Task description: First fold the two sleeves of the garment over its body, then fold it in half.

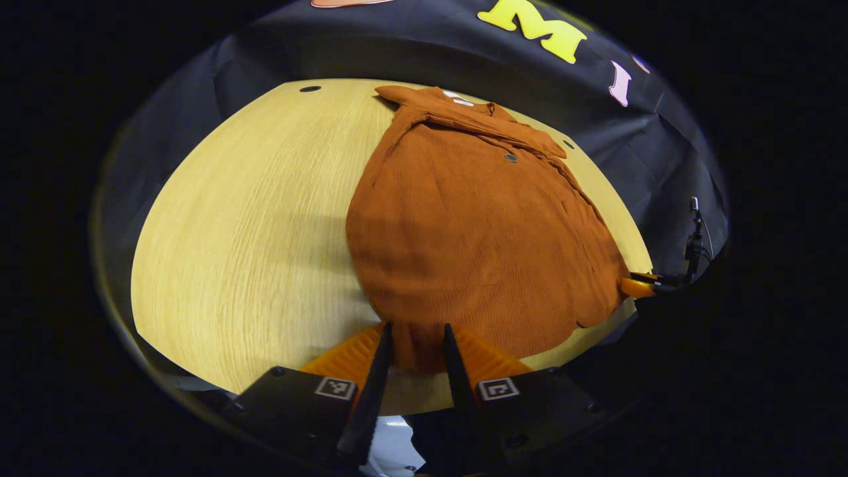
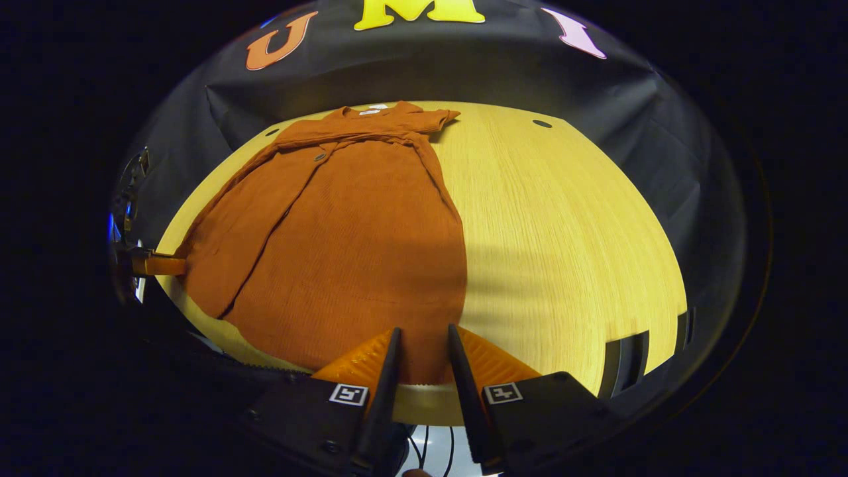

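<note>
A rust-orange garment (image 1: 477, 232) lies flat on the wooden table (image 1: 252, 232), collar at the far side. Both sleeves are folded in across its upper body (image 2: 361, 136). My left gripper (image 1: 417, 331) is at the near hem, its fingers close together with hem cloth pinched between them. At the hem's other near corner, my right gripper (image 2: 424, 334) holds the cloth (image 2: 371, 252) the same way. Each gripper also appears from the side in the other's view: the right gripper (image 1: 639, 286) at the hem's right corner, the left gripper (image 2: 159, 265) at its left corner.
The round wooden table (image 2: 563, 232) has bare wood beside the garment on each side. Small dark holes (image 1: 309, 88) dot its far rim. The near table edge (image 2: 430, 407) runs just under the fingers. A black cloth wall stands behind the table.
</note>
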The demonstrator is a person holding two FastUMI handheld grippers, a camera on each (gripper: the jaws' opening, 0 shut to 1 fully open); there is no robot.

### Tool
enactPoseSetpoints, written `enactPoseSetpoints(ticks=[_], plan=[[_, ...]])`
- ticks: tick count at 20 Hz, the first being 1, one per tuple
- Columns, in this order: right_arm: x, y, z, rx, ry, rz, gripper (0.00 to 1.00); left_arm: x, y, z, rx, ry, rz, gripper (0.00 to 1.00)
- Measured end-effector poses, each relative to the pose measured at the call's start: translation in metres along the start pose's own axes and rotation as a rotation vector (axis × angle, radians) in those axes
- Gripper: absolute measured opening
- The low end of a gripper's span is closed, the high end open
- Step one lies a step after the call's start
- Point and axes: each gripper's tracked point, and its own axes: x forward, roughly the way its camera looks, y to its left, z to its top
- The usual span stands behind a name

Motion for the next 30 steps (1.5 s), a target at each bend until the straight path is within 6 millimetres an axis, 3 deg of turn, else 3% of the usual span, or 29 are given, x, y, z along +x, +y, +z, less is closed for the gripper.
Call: enactPoseSetpoints(ticks=[1, 2, 4, 5, 6, 8, 12, 18, 22, 30], plan=[[0.001, 0.001, 0.002, -0.003, -0.005, 0.010, 0.49, 0.001, 0.000, 0.002, -0.023, -0.009, 0.002, 0.34], [0.003, 0.003, 0.005, 0.016, -0.001, 0.018, 0.37, 0.002, -0.004, 0.004, -0.042, -0.006, -0.011, 0.15], [0.007, 0.006, 0.011, 0.020, 0.010, 0.027, 0.13, 0.004, -0.010, 0.004, -0.037, 0.013, -0.031, 0.15], [0.012, 0.005, 0.012, 0.023, 0.008, 0.024, 0.13, 0.005, -0.011, 0.005, -0.034, 0.024, -0.040, 0.12], [0.007, 0.007, 0.017, 0.031, 0.019, 0.029, 0.04, 0.006, -0.013, 0.007, -0.032, 0.037, -0.045, 0.10], [0.007, 0.012, 0.031, 0.041, 0.001, 0.045, 0.04, 0.005, -0.012, 0.014, -0.018, 0.040, -0.041, 0.05], [-0.005, 0.013, 0.074, 0.058, -0.081, 0.066, 0.04, -0.004, -0.016, 0.047, 0.061, -0.033, -0.018, 0.04], [-0.019, 0.012, 0.146, 0.049, -0.192, 0.074, 0.04, -0.017, -0.026, 0.135, 0.173, -0.197, -0.020, 0.04], [-0.031, 0.005, 0.215, 0.016, -0.298, 0.060, 0.04, -0.024, -0.028, 0.200, 0.184, -0.299, -0.025, 0.04], [-0.017, 0.002, 0.342, -0.043, -0.431, 0.008, 0.04, -0.032, -0.029, 0.331, 0.266, -0.480, 0.010, 0.04]])
